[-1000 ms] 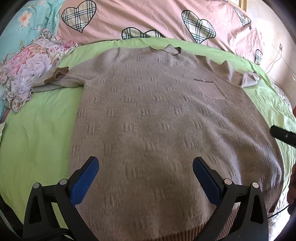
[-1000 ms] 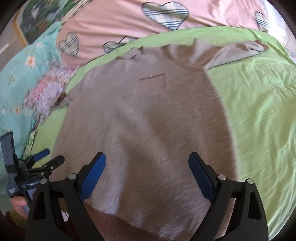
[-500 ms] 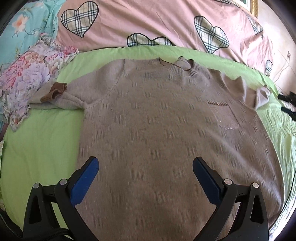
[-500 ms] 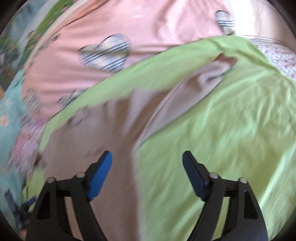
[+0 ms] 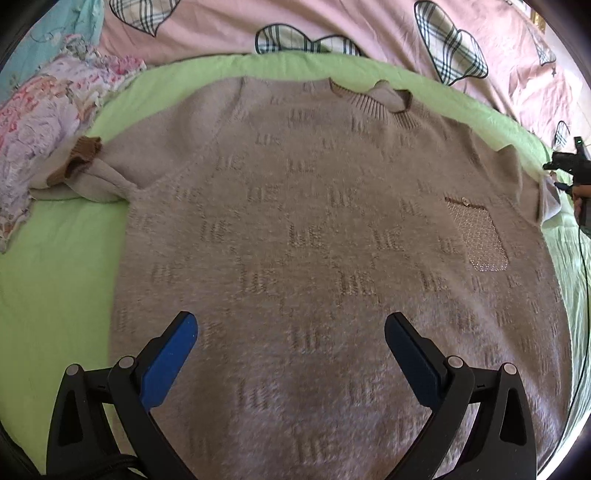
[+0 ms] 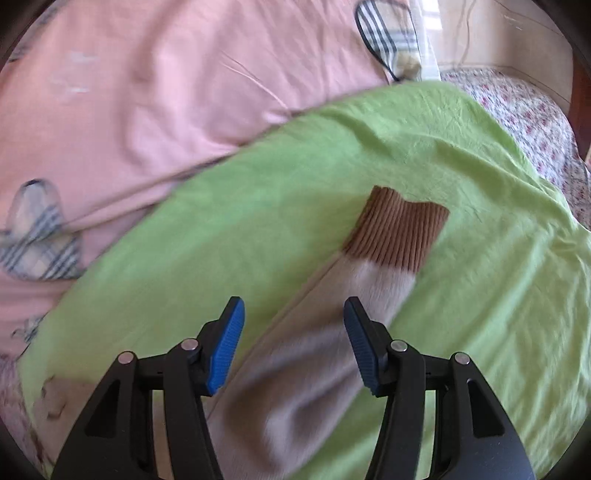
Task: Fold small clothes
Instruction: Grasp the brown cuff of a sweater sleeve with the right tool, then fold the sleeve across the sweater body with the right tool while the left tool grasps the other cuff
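A beige knitted sweater [image 5: 325, 236] is spread flat, front up, on a light green sheet [image 5: 55, 280] that covers a bed. Its ribbed neckline [image 5: 373, 99] is seen at the far side, and a sparkly chest pocket [image 5: 480, 236] with a small button is stitched near the sweater's right edge in the left wrist view. One sleeve is bunched at the left of that view, its brown ribbed cuff [image 5: 79, 158] lying against a crumpled floral cloth [image 5: 44, 125]. The other sleeve [image 6: 332, 332] is laid out straight on the green sheet in the right wrist view, ending in a brown ribbed cuff [image 6: 399, 232]. The left gripper [image 5: 290, 354] is held over the lower body of the sweater with its blue pads spread wide and nothing pressed between them. The right gripper [image 6: 293, 343] is held over the straight sleeve; its jaws have just been closing and now stand partway apart, with the sleeve seen between them but the pads not pressing on it. Beyond the sheet, a pink quilt [image 5: 280, 18] printed with plaid hearts is seen, and a flower-patterned bedcover [image 6: 532, 110] lies at the far right.
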{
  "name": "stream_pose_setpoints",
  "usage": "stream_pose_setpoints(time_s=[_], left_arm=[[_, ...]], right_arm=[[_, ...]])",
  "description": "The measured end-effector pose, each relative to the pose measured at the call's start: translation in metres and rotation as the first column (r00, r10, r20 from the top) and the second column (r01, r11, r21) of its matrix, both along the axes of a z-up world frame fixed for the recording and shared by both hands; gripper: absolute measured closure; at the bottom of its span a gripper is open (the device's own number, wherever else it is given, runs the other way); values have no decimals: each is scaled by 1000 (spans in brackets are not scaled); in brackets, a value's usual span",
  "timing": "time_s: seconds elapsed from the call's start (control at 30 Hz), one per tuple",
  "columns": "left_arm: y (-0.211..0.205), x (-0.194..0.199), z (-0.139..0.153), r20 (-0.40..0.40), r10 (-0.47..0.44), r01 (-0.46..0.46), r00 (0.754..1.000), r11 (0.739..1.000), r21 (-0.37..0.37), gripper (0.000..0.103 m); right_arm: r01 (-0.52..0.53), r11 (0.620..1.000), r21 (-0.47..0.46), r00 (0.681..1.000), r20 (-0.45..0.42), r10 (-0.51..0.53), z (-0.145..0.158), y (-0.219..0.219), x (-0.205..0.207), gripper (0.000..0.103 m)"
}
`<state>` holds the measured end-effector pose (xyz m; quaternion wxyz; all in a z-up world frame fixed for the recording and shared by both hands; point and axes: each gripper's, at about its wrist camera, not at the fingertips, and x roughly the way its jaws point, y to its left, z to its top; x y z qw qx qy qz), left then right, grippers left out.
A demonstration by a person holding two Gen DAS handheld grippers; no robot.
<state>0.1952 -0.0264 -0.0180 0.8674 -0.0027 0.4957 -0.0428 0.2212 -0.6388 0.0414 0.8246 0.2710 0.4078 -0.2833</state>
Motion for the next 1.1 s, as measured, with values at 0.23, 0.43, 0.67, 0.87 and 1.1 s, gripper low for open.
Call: stream_pose_setpoints(time_s=[0.23, 0.43, 0.67, 0.87, 1.1], left_arm=[[-7, 6, -9, -27, -19, 18, 999, 1000, -21, 1], [-1, 0, -4, -18, -12, 11, 1000, 999, -52, 1], [12, -10, 2, 1, 7, -7, 1000, 996, -84, 1], [27, -14, 9, 19, 15, -12, 1000, 986, -169, 1], [56, -8, 17, 36, 22, -11, 999, 957, -291, 1]], right_arm=[[26, 998, -53, 999, -32, -28, -14, -13, 3, 97], [-86, 989, -124, 994, 60, 94, 16, 25, -15, 98], [-327, 945, -34, 914, 242, 325, 52, 123, -23, 98], [-578, 810, 100, 769, 400, 499, 63, 243, -18, 98], [-793, 571, 213, 598, 451, 662, 29, 396, 9, 98]])
